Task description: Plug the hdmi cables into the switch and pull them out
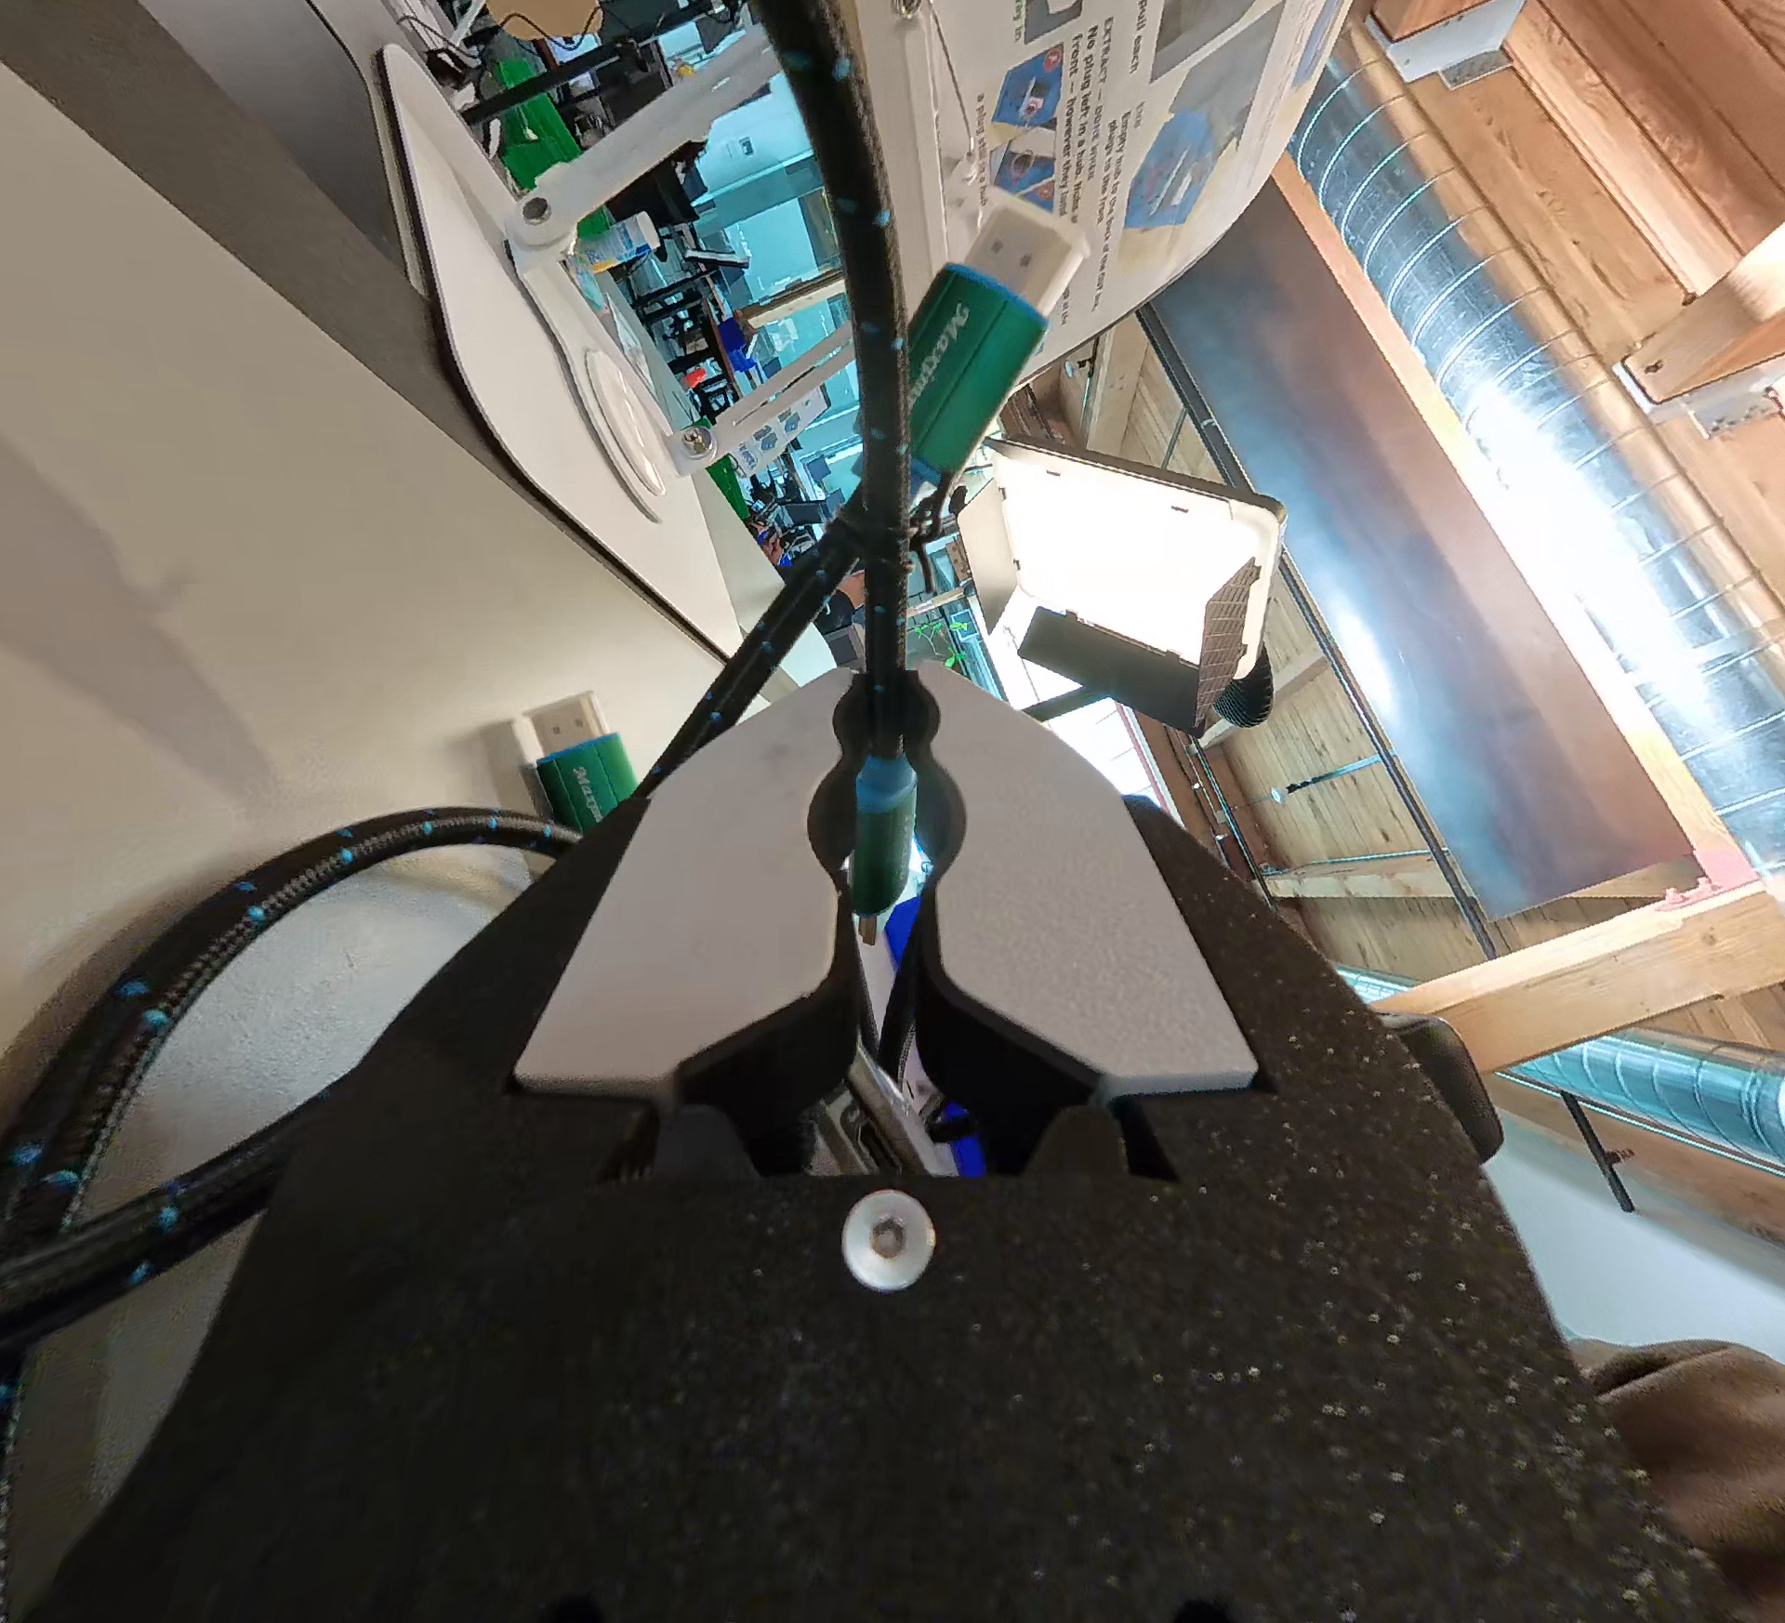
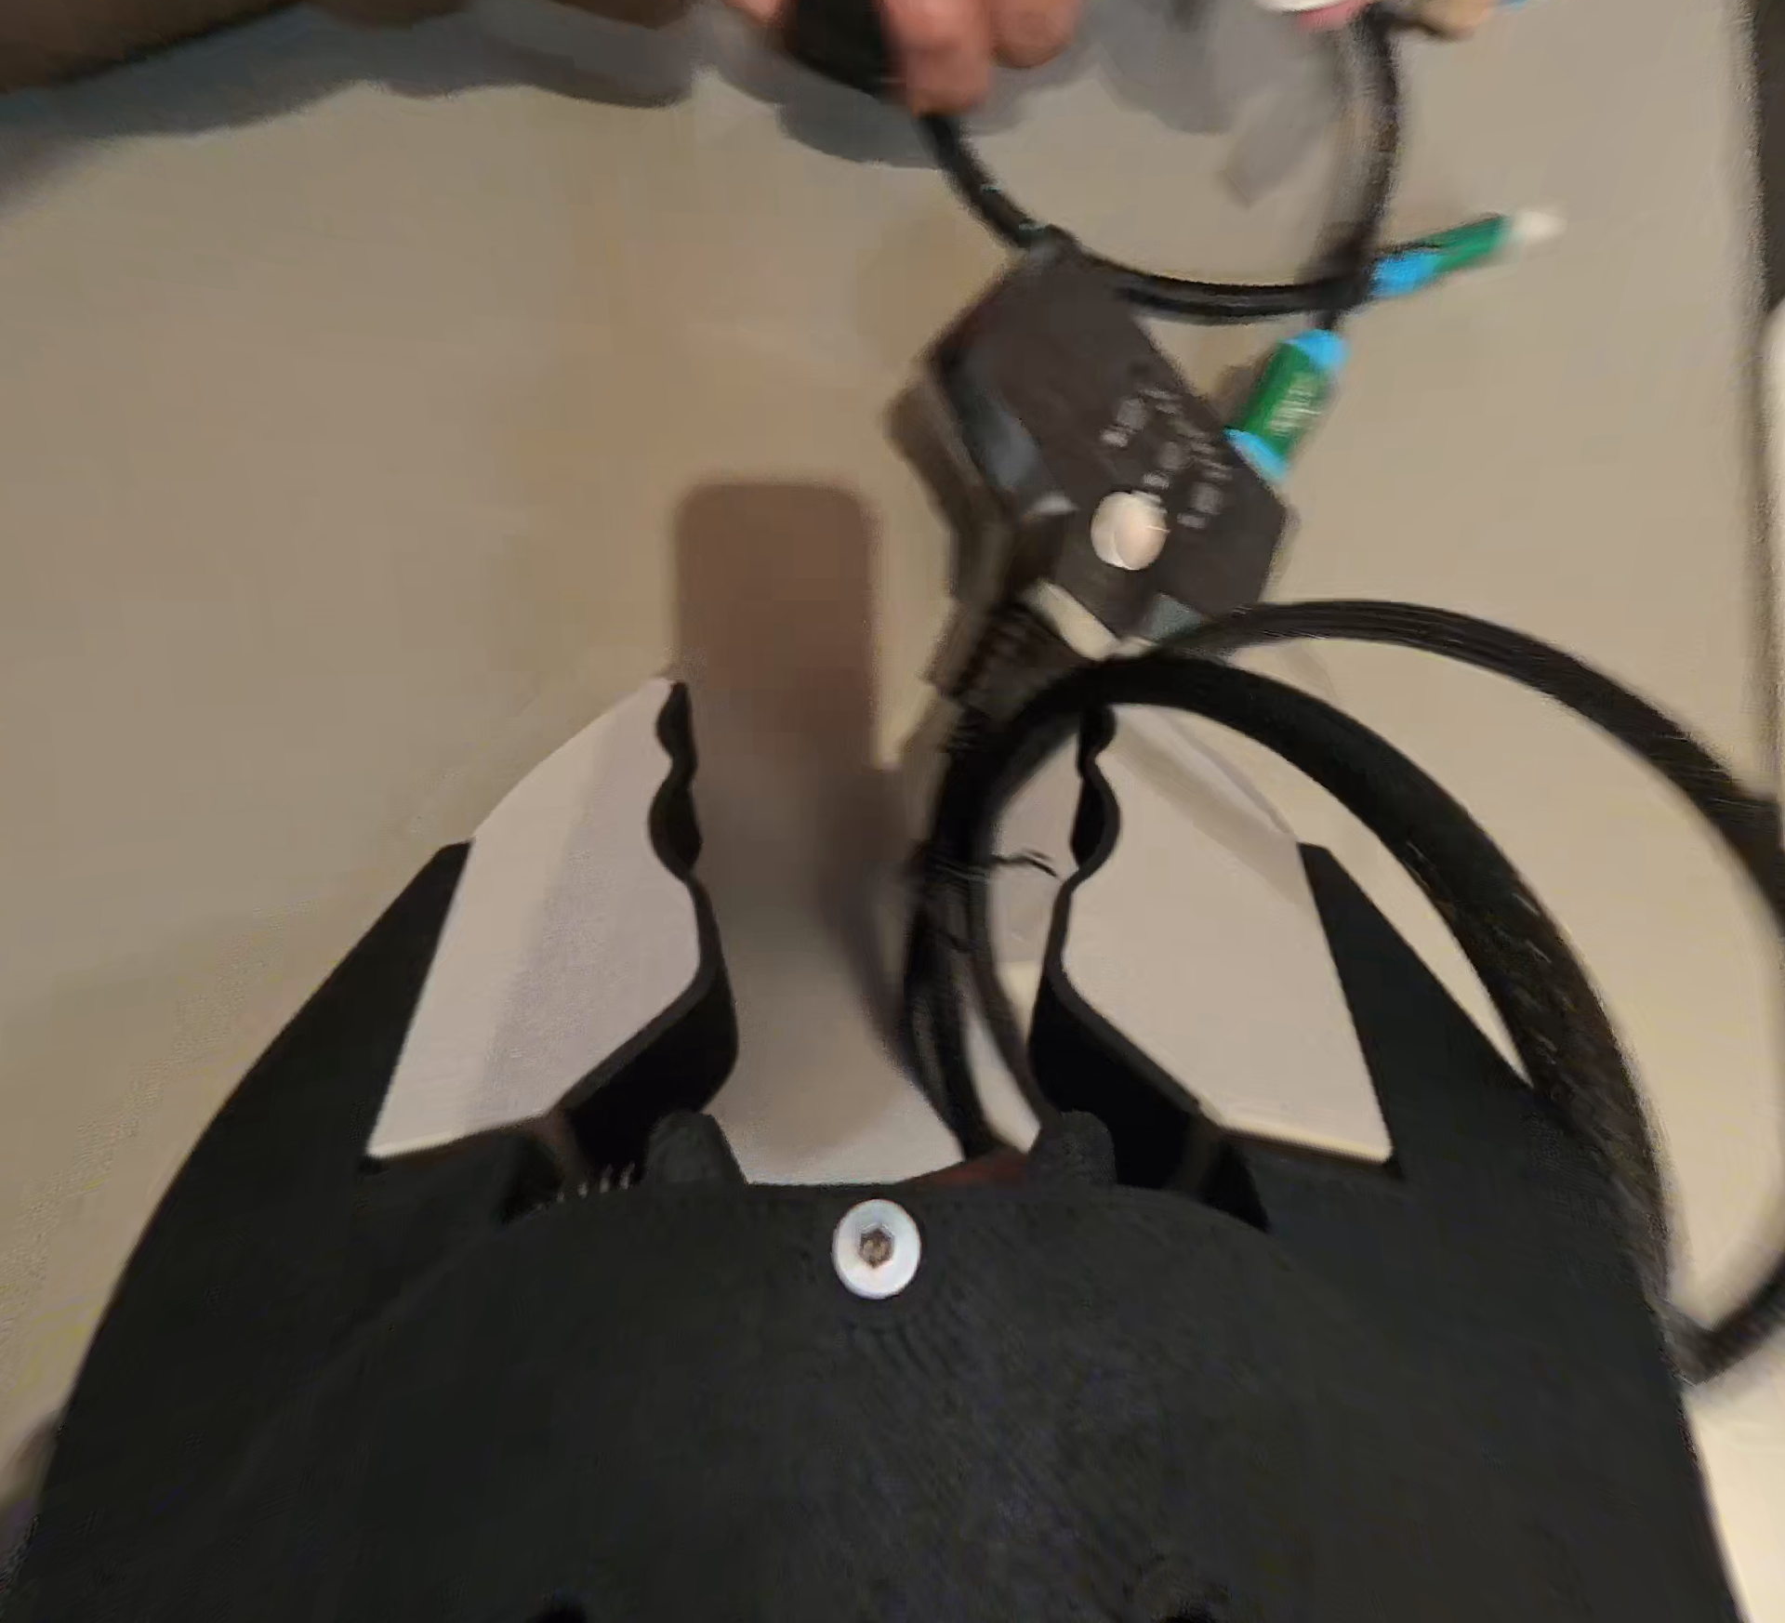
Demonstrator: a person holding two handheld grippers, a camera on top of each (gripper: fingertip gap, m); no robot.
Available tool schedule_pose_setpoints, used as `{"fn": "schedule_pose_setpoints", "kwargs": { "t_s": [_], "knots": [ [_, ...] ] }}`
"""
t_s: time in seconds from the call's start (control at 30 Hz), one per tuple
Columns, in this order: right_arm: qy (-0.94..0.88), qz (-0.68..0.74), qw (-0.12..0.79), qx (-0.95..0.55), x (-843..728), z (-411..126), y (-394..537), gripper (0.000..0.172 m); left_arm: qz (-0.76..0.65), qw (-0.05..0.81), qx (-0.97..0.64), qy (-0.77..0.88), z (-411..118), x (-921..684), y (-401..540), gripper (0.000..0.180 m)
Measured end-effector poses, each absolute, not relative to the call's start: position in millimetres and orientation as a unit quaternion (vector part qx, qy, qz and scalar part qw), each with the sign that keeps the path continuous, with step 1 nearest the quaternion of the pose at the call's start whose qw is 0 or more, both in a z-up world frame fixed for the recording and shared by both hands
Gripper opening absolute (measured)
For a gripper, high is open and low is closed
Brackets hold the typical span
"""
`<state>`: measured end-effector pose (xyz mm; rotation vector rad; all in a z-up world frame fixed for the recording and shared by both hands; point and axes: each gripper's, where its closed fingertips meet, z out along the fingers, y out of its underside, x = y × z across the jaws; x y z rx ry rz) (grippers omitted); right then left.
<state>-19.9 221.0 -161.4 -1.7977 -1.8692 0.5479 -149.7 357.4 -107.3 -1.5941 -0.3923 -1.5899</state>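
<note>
Low in the frame, the left tongs (image 1: 884,707) pinch a black braided cable (image 1: 874,379) just above its green plug (image 1: 881,843). The right tongs (image 2: 884,736) gape wide, gripping nothing; blurred cables (image 2: 951,949) pass between them, below a black hub (image 2: 1111,456) at centre right, over the beige surface (image 2: 386,418).

The left gripper (image 1: 886,707) is clamped on a black braided cable (image 1: 884,640) just above its green plug (image 1: 881,843) (blue collar). The right gripper (image 2: 884,756) gapes wide beside a black hub box (image 2: 1111,456) on the beige table (image 2: 386,418), cables crossing its fingers.
</note>
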Motion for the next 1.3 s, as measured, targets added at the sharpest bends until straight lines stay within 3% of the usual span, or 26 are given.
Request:
{"fn": "schedule_pose_setpoints", "kwargs": {
  "t_s": [0.07, 0.13, 0.4, 0.5, 0.67, 0.73, 0.83, 1.0, 1.3],
  "knots": [
    [-0.652, 0.128, 0.31, -0.68, -13, -160, 261, 0.061, -0.627, 0.414, -0.642, -0.153, -109, -146, 358, 0.006],
    [-0.612, 0.062, 0.337, -0.713, 0, -162, 294, 0.06, -0.626, 0.413, -0.645, -0.147, -109, -143, 358, 0.006],
    [-0.676, 0.036, 0.168, -0.716, 26, -164, 231, 0.056, -0.629, 0.4, -0.65, -0.147, -111, -135, 358, 0.006],
    [-0.697, 0.089, 0.166, -0.692, 17, -144, 204, 0.054, -0.626, 0.398, -0.654, -0.148, -113, -134, 359, 0.006],
    [-0.662, 0.249, 0.292, -0.644, -30, -79, 190, 0.049, -0.621, 0.401, -0.659, -0.144, -113, -131, 359, 0.006],
    [-0.594, 0.253, 0.362, -0.673, -56, -64, 216, 0.045, -0.62, 0.399, -0.66, -0.142, -113, -129, 358, 0.006],
    [-0.497, 0.107, 0.488, -0.71, -73, -68, 273, 0.043, -0.6, 0.374, -0.693, -0.141, -125, -122, 357, 0.006],
    [-0.571, -0.192, 0.56, -0.569, -90, -105, 293, 0.035, -0.61, 0.357, -0.695, -0.13, -125, -119, 354, 0.006],
    [-0.588, -0.285, 0.611, -0.446, -99, -114, 302, 0.042, -0.714, 0.282, -0.634, -0.088, -104, -106, 336, 0.006]
  ]
}}
